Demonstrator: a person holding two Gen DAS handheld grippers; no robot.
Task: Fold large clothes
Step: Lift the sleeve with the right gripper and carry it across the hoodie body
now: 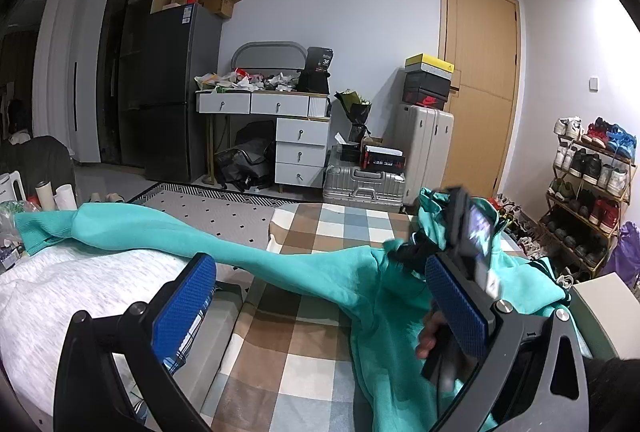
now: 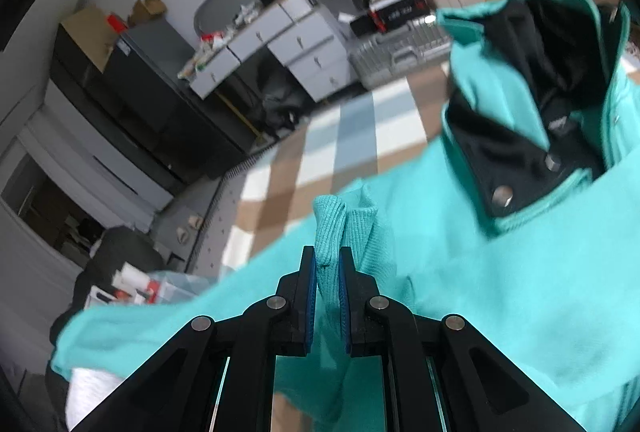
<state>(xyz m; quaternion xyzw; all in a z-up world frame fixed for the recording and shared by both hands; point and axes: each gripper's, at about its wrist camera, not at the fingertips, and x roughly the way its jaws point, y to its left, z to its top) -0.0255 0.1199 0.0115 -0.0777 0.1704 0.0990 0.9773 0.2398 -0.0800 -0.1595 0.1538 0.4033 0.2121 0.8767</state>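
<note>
**Cuff grip is narrow; sleeve may slip free**

We find the right tool clamped on the ribbed cuff of the teal jacket, which lies across the checked bed cover. The left tool stands wide open, holding nothing. Only a thin fold is pinched; a quick pull could slip it loose, in our judgement.

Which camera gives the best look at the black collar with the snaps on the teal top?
The right wrist view: the collar sits open and close, both snaps plain. In the left wrist view the right claw and the hand holding it cover that part of the top, so no collar shows.
</note>
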